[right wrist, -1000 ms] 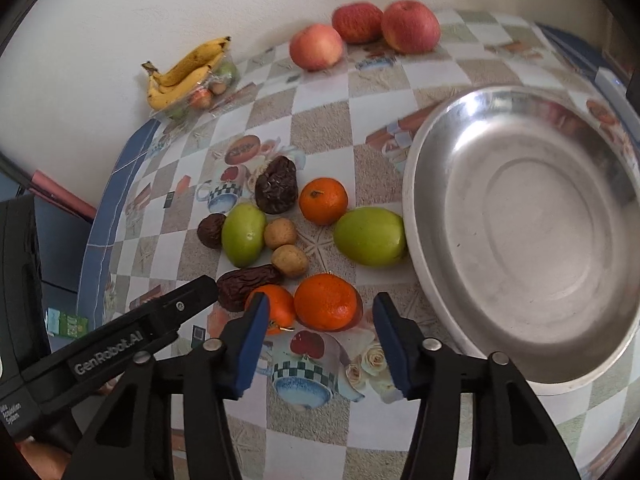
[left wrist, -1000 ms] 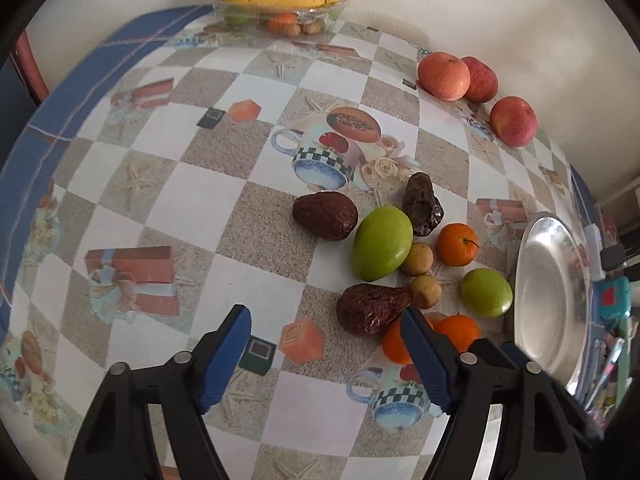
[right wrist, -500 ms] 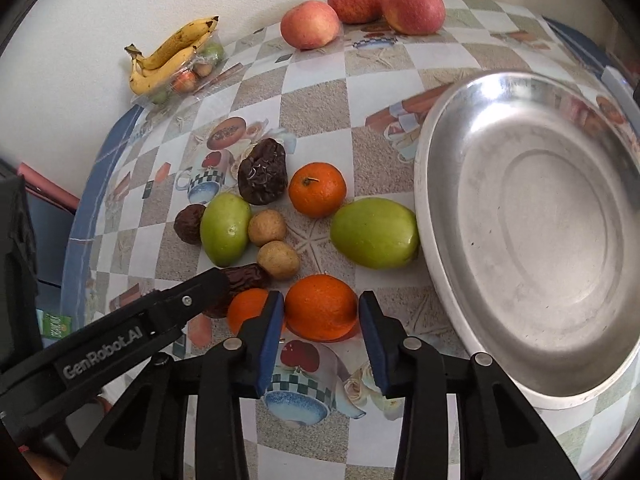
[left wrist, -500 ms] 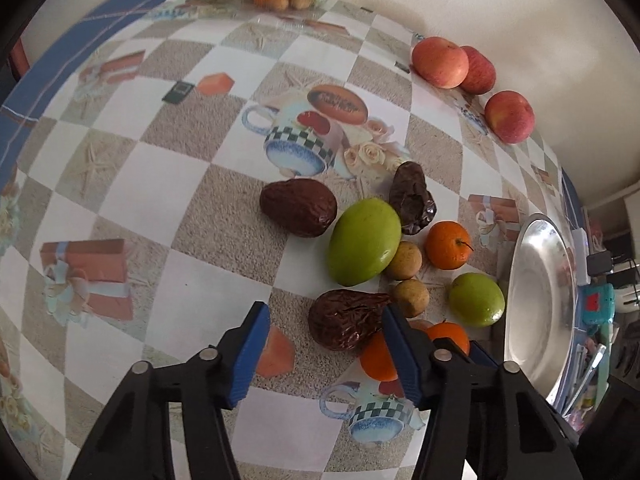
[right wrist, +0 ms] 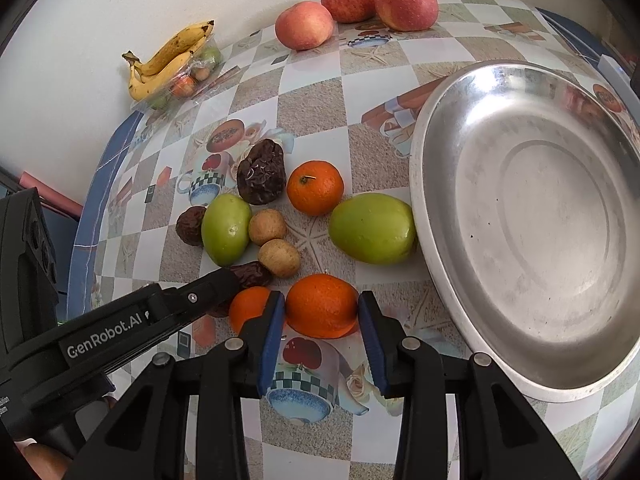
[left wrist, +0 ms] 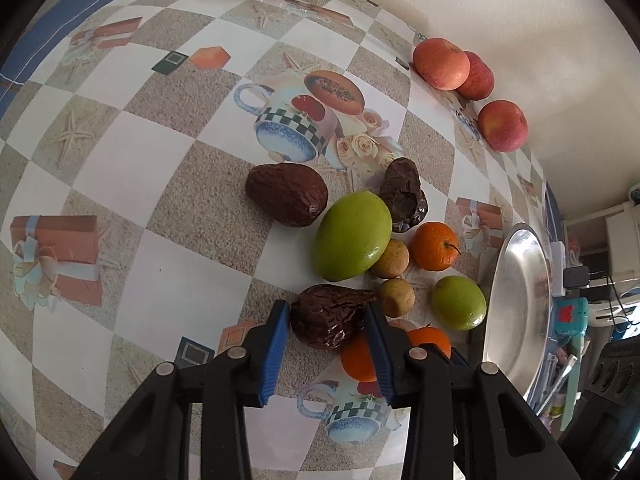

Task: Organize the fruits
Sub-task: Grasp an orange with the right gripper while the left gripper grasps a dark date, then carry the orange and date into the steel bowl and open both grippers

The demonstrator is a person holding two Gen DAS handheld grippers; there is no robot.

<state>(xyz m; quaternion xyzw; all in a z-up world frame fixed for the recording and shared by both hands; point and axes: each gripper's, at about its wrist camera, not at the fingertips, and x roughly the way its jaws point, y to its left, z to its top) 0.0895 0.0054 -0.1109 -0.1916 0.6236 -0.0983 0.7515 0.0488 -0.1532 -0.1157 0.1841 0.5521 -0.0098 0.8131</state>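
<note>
A loose cluster of fruit lies on the patterned tablecloth. My left gripper (left wrist: 326,312) is shut on a wrinkled dark brown fruit (left wrist: 328,322) at the near edge of the cluster, one blue pad on each side. Just behind it lie a big green mango (left wrist: 352,236), two small tan fruits (left wrist: 396,296) and an orange (left wrist: 434,246). My right gripper (right wrist: 321,304) is shut on a large orange (right wrist: 322,312) resting on the cloth. A smaller orange (right wrist: 250,306) sits just left of it. A second green mango (right wrist: 372,228) touches the steel bowl's rim (right wrist: 418,184).
The wide steel bowl holds nothing and fills the right side. Three red apples (right wrist: 352,0) line the wall at the back. Bananas (right wrist: 168,60) lie on a clear tray of small fruit at the far left. Two more brown fruits (left wrist: 286,200) lie in the cluster.
Both grippers moved forward and down into the cluster and narrowed from wide open. The left one closed around the brown fruit, the right one around the large orange.
</note>
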